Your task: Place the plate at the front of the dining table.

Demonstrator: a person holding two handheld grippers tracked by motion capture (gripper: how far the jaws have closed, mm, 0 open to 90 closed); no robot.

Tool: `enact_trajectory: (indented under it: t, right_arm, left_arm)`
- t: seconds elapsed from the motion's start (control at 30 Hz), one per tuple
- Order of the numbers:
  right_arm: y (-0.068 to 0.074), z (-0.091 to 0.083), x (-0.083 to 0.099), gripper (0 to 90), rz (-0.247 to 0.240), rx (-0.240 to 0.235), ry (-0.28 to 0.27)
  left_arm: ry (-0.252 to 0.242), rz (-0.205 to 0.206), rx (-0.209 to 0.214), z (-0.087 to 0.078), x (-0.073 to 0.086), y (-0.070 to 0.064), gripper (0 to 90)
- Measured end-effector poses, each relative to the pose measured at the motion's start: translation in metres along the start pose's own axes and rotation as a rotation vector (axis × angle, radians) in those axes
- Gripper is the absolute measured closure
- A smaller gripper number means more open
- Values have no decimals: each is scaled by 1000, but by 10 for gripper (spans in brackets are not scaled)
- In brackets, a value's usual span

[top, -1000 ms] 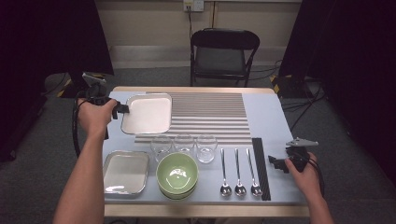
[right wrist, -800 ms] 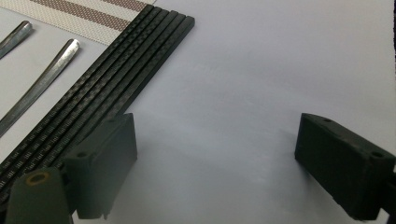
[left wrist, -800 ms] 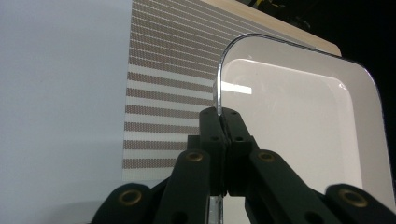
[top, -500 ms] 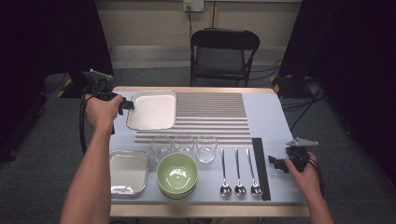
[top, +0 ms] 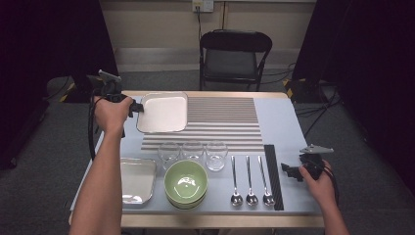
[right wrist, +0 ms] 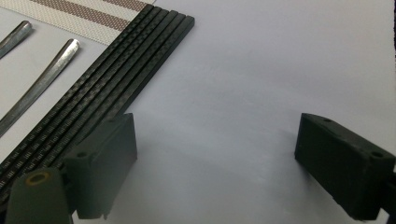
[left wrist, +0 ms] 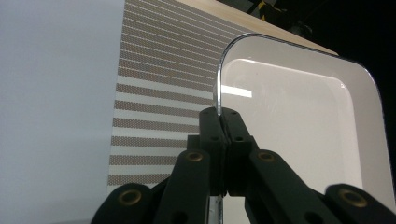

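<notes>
White tray [top: 164, 111]: left rim clamped in left gripper [top: 136, 106]. Right gripper [right wrist: 215, 158]: jaws wide, beside black chopsticks [right wrist: 116, 77].

White tray [top: 164, 112] — flat, table's far-left.

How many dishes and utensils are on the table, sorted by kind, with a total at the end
Metal trays: 2, one held at its rim by the left gripper, one near the front edge
Glasses: 3
Green bowl: 1
Spoons: 3
Black chopstick bundle: 1
Total: 10
</notes>
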State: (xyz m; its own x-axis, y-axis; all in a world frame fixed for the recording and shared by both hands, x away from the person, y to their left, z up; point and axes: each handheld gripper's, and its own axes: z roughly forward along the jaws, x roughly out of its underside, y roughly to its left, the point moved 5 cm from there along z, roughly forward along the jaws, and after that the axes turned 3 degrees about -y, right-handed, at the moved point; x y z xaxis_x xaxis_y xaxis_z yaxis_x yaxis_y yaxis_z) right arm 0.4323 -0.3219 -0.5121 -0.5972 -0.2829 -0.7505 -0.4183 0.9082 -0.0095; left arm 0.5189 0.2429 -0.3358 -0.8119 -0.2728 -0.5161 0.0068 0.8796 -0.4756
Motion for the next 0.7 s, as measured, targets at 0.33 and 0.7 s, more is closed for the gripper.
enact_trajectory:
  t: [0.33, 0.7]
  right_arm:
    - [0, 0, 0, 116, 2, -1, 2]
    - [0, 0, 0, 116, 3, -1, 2]
  left_arm:
    - [7, 1, -1, 14, -4, -8, 894]
    - [5, 2, 9, 20, -11, -17, 894]
